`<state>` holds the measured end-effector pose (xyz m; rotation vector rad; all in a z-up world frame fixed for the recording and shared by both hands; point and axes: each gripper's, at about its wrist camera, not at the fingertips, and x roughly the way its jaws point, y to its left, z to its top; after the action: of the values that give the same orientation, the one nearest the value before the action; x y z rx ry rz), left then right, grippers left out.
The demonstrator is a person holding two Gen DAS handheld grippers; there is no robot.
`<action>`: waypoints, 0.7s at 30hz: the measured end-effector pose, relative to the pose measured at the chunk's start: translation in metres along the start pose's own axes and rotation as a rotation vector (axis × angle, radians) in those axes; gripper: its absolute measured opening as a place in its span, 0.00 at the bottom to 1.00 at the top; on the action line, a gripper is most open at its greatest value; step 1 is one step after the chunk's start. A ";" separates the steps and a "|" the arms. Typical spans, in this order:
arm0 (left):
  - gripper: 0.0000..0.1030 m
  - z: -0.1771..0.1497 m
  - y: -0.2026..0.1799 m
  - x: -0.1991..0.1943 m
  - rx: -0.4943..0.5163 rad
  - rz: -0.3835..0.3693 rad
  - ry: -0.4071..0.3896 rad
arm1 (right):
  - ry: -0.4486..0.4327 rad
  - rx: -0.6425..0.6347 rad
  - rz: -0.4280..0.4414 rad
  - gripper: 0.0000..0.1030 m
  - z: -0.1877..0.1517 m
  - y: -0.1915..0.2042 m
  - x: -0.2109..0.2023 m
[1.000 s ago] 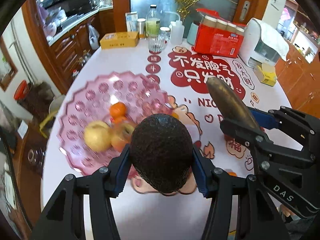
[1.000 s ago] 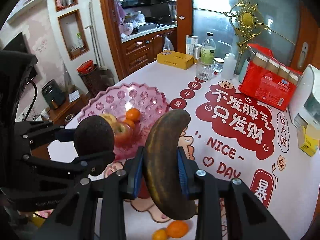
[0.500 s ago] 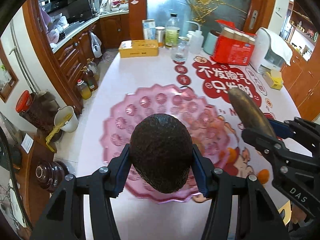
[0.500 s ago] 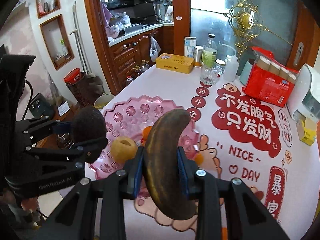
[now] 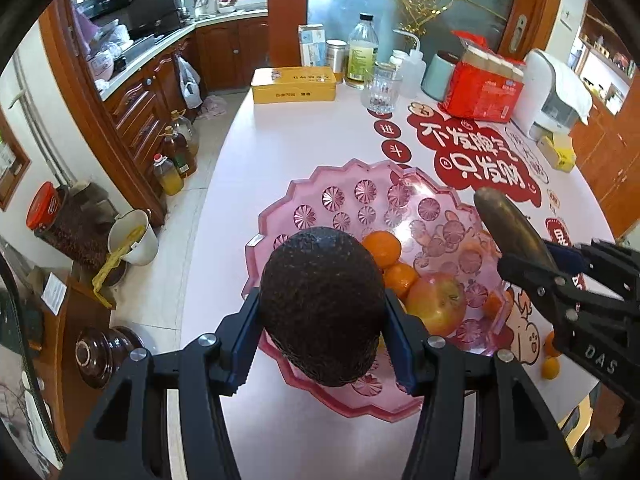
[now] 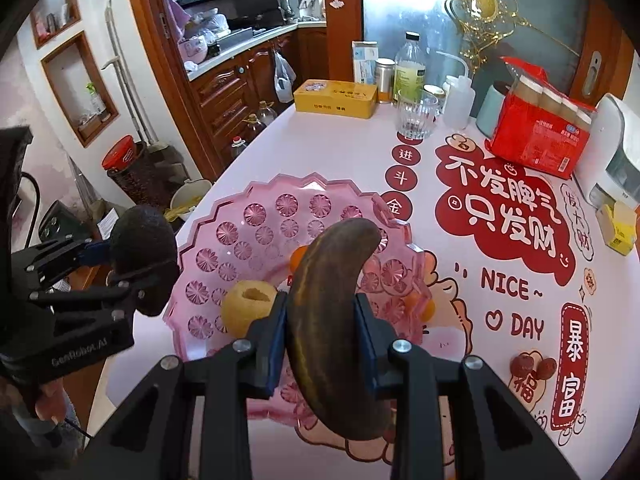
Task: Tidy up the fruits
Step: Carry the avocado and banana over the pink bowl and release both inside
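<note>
Fruits are the job here, and most sit in or over the pink dish (image 5: 280, 216), the biggest thing in the middle of both views, resting on the white table (image 5: 280, 136) with red writing. In the left view the left gripper (image 5: 322, 336) at the bottom middle is squeezed onto a dark bumpy avocado (image 5: 322, 306), held over the dish's near edge. In the right view the right gripper (image 6: 320, 340) at the bottom middle is pinched tight on a brown banana (image 6: 332, 320) (very dark and curved), also over the dish. Inside the dish lie a red apple (image 5: 438, 304), a yellow apple (image 6: 248, 304) and small oranges (image 5: 384, 246). More little oranges (image 5: 550, 360) sit on the table at the right edge.
</note>
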<state>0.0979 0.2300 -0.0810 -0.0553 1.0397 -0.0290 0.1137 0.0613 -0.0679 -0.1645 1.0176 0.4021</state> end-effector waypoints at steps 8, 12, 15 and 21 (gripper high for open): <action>0.54 0.013 -0.006 0.033 0.038 0.009 0.038 | 0.056 0.032 -0.029 0.31 0.011 -0.009 0.040; 0.54 0.019 -0.007 0.050 0.045 0.025 0.049 | 0.074 0.046 -0.041 0.31 0.016 -0.012 0.059; 0.54 0.024 -0.006 0.062 0.042 0.036 0.058 | 0.087 0.055 -0.046 0.31 0.018 -0.014 0.071; 0.54 0.027 -0.004 0.088 0.042 0.048 0.093 | 0.123 0.062 -0.044 0.31 0.017 -0.015 0.092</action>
<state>0.1653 0.2222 -0.1430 0.0096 1.1325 -0.0099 0.1757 0.0762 -0.1381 -0.1572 1.1443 0.3225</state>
